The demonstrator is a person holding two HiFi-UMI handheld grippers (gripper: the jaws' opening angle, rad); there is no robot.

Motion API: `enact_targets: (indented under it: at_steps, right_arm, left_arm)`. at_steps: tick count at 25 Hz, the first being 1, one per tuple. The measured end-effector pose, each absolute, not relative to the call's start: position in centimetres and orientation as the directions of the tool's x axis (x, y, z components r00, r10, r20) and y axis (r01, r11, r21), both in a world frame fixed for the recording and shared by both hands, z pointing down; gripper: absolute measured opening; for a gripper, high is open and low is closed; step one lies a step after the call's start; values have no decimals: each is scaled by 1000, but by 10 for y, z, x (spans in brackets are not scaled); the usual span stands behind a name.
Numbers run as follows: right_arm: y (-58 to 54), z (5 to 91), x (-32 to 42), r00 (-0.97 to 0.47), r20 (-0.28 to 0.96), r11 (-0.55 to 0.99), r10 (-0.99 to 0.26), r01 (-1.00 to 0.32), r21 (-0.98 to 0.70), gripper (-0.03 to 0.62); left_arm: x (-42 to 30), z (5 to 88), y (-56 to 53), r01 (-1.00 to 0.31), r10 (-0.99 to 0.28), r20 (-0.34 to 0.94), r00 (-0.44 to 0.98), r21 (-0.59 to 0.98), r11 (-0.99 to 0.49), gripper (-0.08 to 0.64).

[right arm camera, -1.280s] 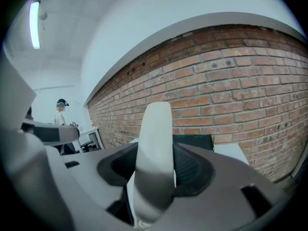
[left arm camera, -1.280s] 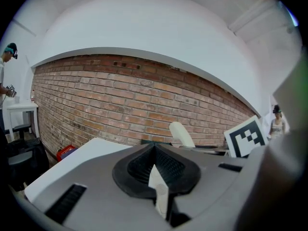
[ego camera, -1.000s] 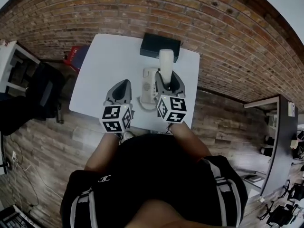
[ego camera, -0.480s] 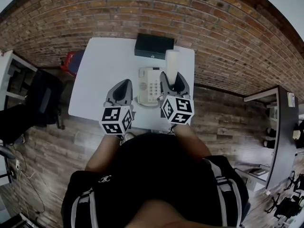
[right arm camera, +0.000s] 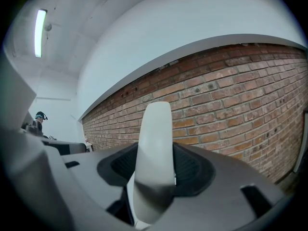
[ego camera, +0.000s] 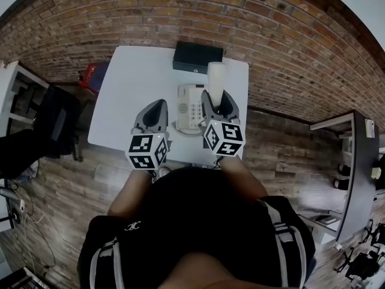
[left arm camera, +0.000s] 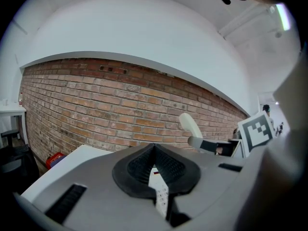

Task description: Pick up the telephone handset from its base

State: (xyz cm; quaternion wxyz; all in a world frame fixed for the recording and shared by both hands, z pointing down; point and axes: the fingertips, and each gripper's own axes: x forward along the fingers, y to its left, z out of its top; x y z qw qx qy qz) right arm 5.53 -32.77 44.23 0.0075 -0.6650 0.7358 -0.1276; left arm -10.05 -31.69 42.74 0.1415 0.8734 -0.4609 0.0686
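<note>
My right gripper (ego camera: 218, 98) clamps the white telephone handset (ego camera: 215, 77), held upright and off its base (ego camera: 190, 108), which sits on the white table (ego camera: 132, 83). My left gripper (ego camera: 156, 106) hovers just left of the base, jaws pressed together on nothing. A black box (ego camera: 197, 57) rests at the table's far edge, near the brick wall (ego camera: 120, 11).

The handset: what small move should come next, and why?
Probably lift it slightly higher, then hold steady: the right gripper is shut on the handset, which stands upright, already off the base on the table.
</note>
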Motion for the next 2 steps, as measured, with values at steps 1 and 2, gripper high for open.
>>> enact_targets:
  at_steps: [1,2]
  right_arm:
    - [-328,443,54,-118,161,85,-980,-977,-198,201]
    - [-328,444,53,-120,162,87,-979,-976,-198,201]
  left_arm:
    - [-101,428,-317,-825,-786,251,565,184,-534,2]
    - [-101,428,-317,-825,-786,252,565,184,-534,2]
